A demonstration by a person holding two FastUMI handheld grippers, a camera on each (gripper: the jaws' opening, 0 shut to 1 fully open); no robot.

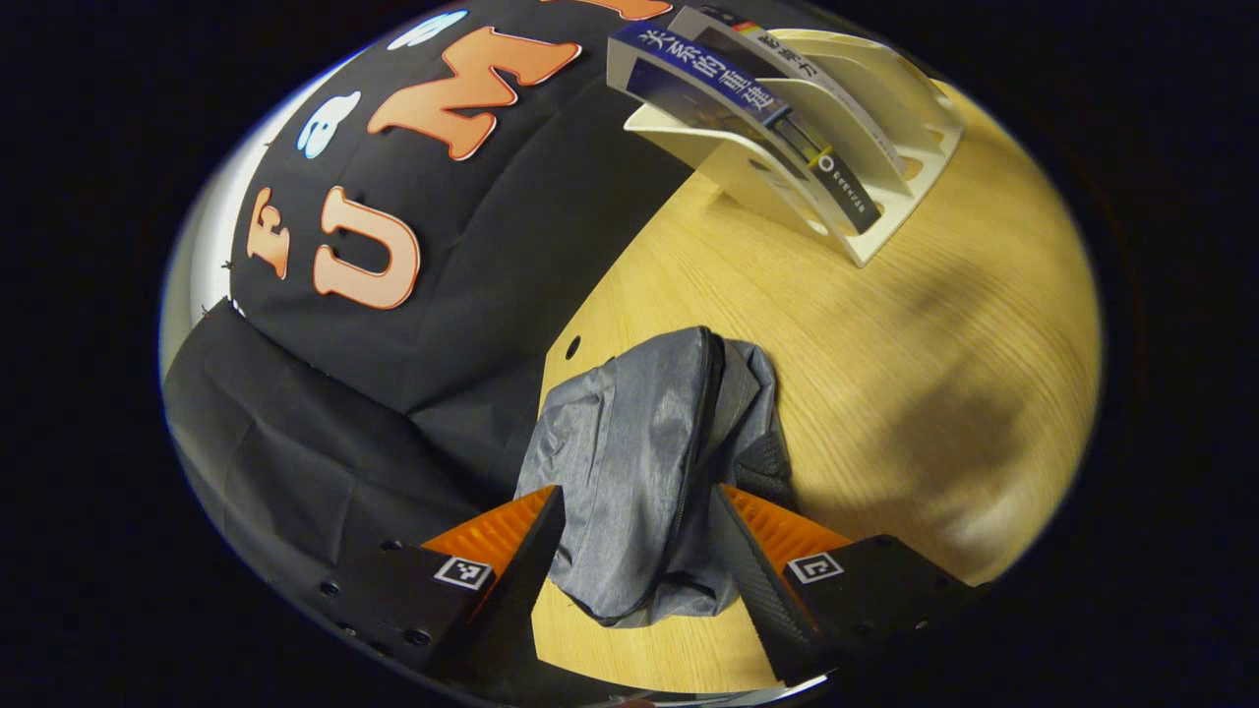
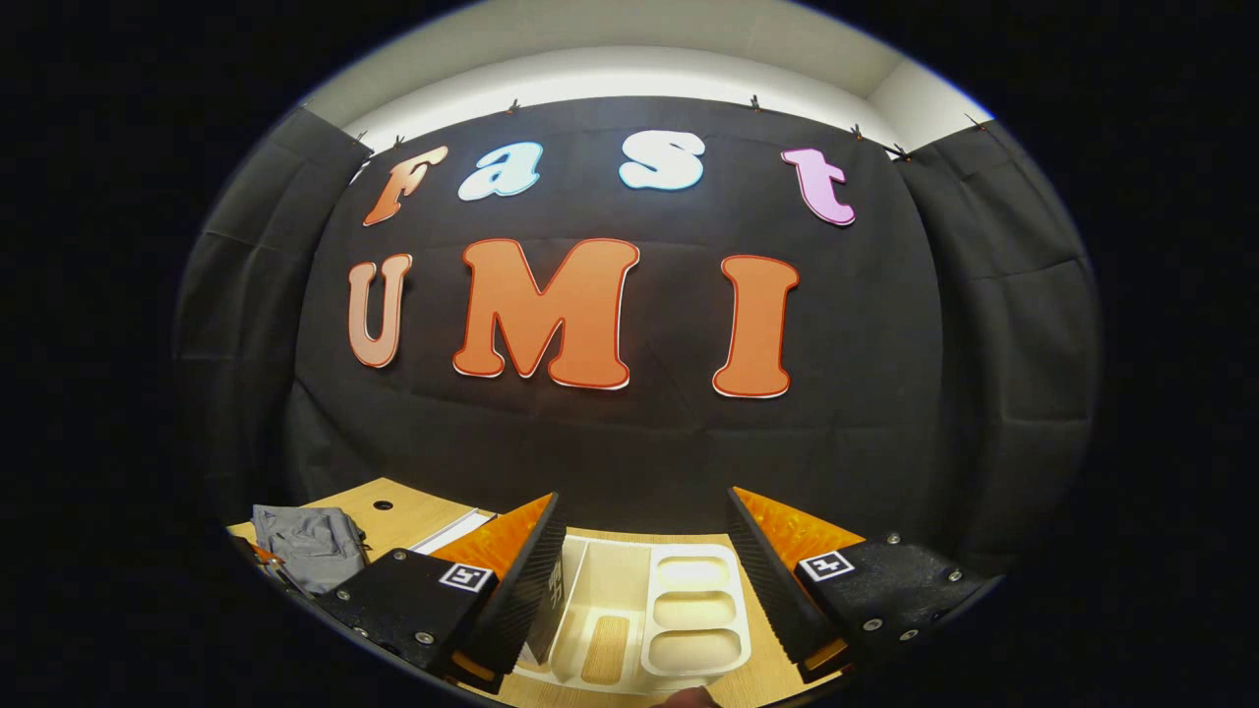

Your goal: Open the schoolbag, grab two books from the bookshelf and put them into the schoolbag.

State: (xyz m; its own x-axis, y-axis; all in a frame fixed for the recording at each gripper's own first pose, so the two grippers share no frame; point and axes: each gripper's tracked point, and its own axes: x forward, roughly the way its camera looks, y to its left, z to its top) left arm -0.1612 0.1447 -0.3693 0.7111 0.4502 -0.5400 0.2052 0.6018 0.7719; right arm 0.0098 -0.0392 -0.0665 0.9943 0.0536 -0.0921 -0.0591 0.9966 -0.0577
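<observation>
A: Grey fabric first: the schoolbag (image 1: 644,462) lies slumped on the wooden table (image 1: 934,324), near its left edge, its zip (image 1: 700,442) running up the middle and apparently drawn closed. The left gripper (image 1: 639,551) hangs just over it with its fingers spread apart, one on each side of the bag's lower end, pressing on nothing.

B: So the opening step is in hand?

A: I judge so. The next move calls for finding the zip pull, which I cannot make out, and pinching it.

B: And further right?

A: The white bookshelf (image 1: 866,147) stands well apart from the bag, with two books (image 1: 733,93) leaning in its slots. In the right gripper view the right gripper (image 2: 644,580) hovers above that bookshelf (image 2: 689,610), fingers wide apart and empty, with the schoolbag (image 2: 310,541) far off to the left.

B: Anything in the bag?

A: I cannot tell; it looks flat.
</observation>
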